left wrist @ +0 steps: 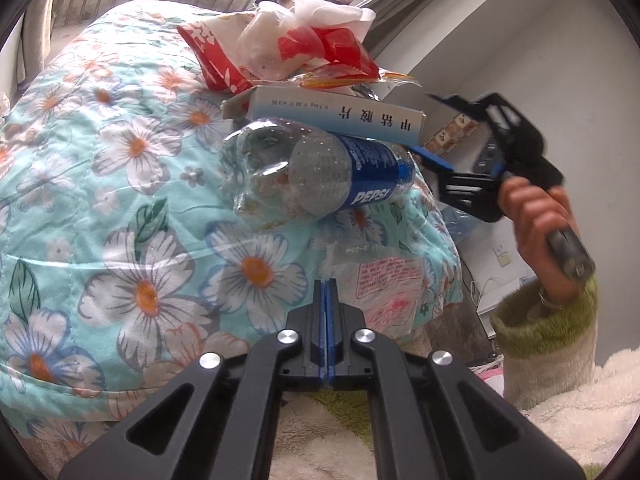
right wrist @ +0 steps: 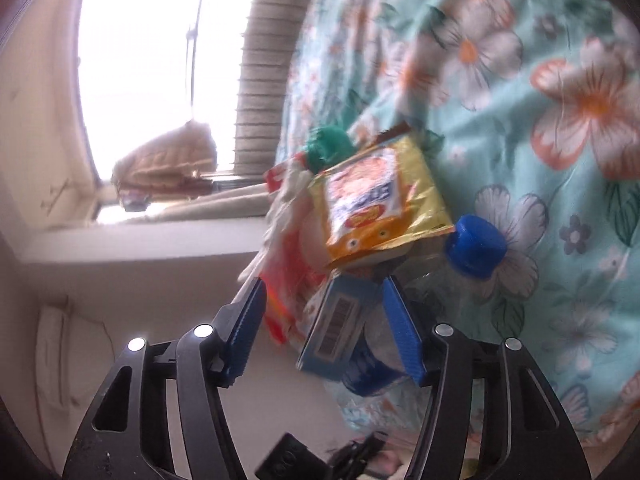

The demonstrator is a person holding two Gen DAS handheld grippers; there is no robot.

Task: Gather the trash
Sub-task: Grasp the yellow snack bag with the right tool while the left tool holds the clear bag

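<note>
I see a trash pile on the floral quilt. An empty clear Pepsi bottle (left wrist: 316, 176) lies on its side, blue cap (right wrist: 476, 246) on. A white-blue carton (left wrist: 336, 114) rests across it. Red-white wrappers (left wrist: 280, 54) lie behind, a yellow snack packet (right wrist: 380, 196) beside them.

Trash pile (left wrist: 304, 52) atop Pepsi bottle (left wrist: 320, 176) crowds quilt edge (left wrist: 440, 264), open quilt leftward
</note>
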